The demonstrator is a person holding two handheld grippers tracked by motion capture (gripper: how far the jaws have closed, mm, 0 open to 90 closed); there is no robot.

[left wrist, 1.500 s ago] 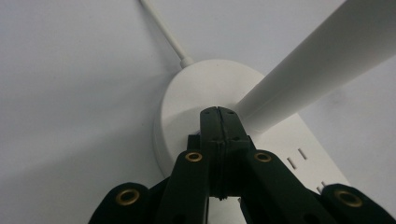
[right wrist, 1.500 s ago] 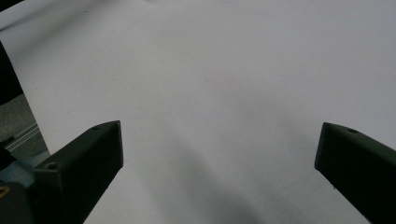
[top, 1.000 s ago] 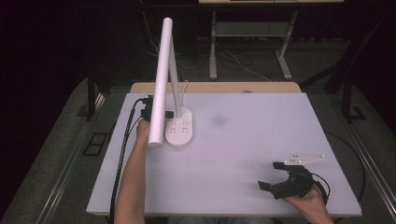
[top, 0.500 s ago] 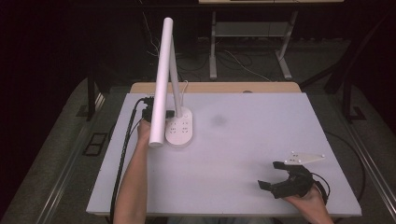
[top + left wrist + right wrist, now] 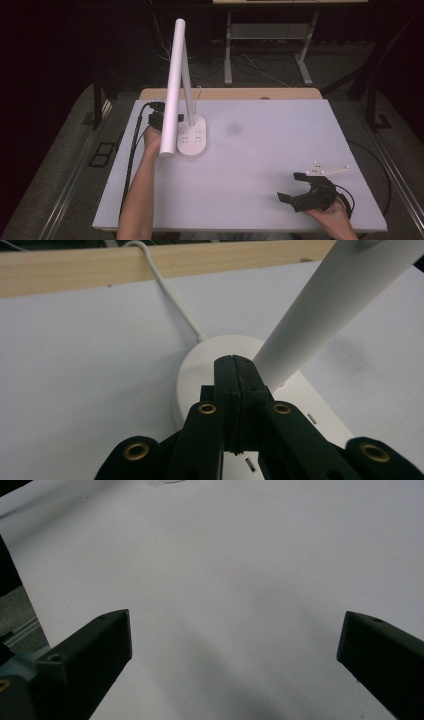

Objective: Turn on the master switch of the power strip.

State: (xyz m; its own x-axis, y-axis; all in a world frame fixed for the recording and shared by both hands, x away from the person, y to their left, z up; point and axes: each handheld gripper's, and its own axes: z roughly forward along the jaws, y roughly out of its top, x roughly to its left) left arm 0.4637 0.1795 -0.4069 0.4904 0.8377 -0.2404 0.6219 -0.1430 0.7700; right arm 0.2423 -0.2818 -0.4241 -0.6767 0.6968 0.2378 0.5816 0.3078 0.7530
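Desk lamp (image 5: pixel 192 136) stood at the left of centre in the high view, its white oval base (image 5: pixel 193 137) flat on the white table (image 5: pixel 260 165), near the table's far edge and close to the wooden strip (image 5: pixel 230 93) along it. High view gave the whole lamp: a thin stem rose from the base, and the long white light bar (image 5: pixel 172 87) ran from the upper middle of the frame down to a rounded end at left of centre, just beside the base, so its long axis lay steeply top to bottom in the frame, leaning slightly leftward at the lower end. Left gripper view added what the high view could not resolve: the base's round end (image 5: pixel 210 355) with its white cord (image 5: pixel 170 300) running off to the upper left over the wooden strip, small markings on the base surface, and the bar (image 5: pixel 335 305) crossing from the upper right corner down toward frame centre. Left gripper (image 5: pixel 234 362) was fully closed, jaw tips pressed together with nothing between them, positioned over the base just beside the bar; contact with the base could not be told. Right gripper (image 5: pixel 296 189) sat at the lower right of the high view, well apart from the lamp. Right gripper view showed its jaws spread wide, empty, bare table between them.
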